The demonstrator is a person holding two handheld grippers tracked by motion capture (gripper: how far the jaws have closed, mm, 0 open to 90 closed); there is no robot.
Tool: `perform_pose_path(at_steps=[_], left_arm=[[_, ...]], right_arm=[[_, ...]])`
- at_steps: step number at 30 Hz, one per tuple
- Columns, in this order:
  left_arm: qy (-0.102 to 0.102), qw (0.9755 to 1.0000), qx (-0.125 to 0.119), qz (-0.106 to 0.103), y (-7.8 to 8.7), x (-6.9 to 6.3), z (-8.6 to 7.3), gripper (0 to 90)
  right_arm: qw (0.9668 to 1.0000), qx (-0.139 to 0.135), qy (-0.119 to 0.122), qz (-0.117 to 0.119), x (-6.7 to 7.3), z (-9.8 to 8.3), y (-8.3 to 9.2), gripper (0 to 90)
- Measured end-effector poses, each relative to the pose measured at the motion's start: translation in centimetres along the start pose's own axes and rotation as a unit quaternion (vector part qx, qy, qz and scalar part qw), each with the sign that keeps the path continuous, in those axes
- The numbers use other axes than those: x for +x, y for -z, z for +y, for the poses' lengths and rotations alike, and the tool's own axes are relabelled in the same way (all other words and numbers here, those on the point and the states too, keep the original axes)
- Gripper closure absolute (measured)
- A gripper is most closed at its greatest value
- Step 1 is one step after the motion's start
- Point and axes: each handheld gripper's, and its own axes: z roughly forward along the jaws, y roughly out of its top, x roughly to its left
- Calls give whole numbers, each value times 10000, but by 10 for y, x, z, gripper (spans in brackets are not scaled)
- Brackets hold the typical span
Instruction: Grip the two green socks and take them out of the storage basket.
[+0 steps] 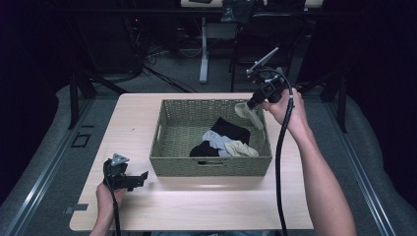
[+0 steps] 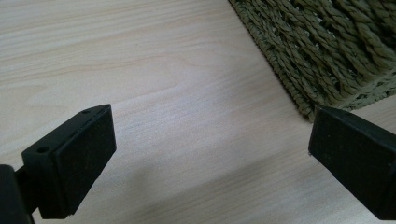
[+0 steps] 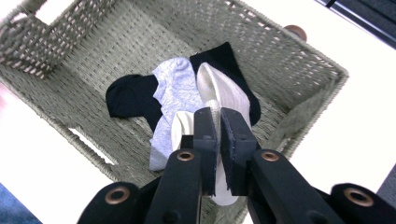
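Cream sock held over basket, right side

The right gripper [image 1: 253, 102] was raised at the woven basket's [image 1: 210, 166] far right corner, forearm extended, jaws clamped on a cream sock [image 1: 250, 114] hanging inside the rim. The left gripper [image 1: 140, 178] was rested low on the table [image 1: 196, 201] near the basket's front left corner, jaws wide apart, nothing held

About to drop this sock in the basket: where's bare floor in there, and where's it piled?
The basket floor is bare along its left half and far wall. Socks crowd the near right: black sock, grey sock, cream sock. The right gripper holds a beige sock over the far right corner.
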Motion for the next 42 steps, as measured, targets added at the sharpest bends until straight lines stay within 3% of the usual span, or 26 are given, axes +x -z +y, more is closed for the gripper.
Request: perform_pose_path(at_steps=[13,19,21,25,30,34,36,42], left_arm=[[-6,10000,20,-5,0,0,0,7],[0,10000,28,-2,0,0,0,7],[-1,10000,21,-2,0,-1,0,7],[-2,10000,20,-2,0,-1,0,7],[-3,10000,22,-3,0,0,0,7],[-3,10000,25,-5,0,-1,0,7],[-1,10000,27,-6,0,-1,0,7],[1,10000,29,4,0,0,0,7]], right_arm=[[9981,-391,-430,-211,-37,-38,43,855],[9958,-530,-715,-229,-55,-59,49,854],[9953,-462,-792,-326,-60,-65,48,855],[9946,-255,-878,-484,-70,-76,37,855],[9936,-39,-1014,-494,-79,-87,19,855],[9921,287,-1154,-406,-88,-103,-15,855],[9918,341,-1177,-374,-91,-106,-22,855],[9875,698,-1393,-252,-104,-128,-68,854]])
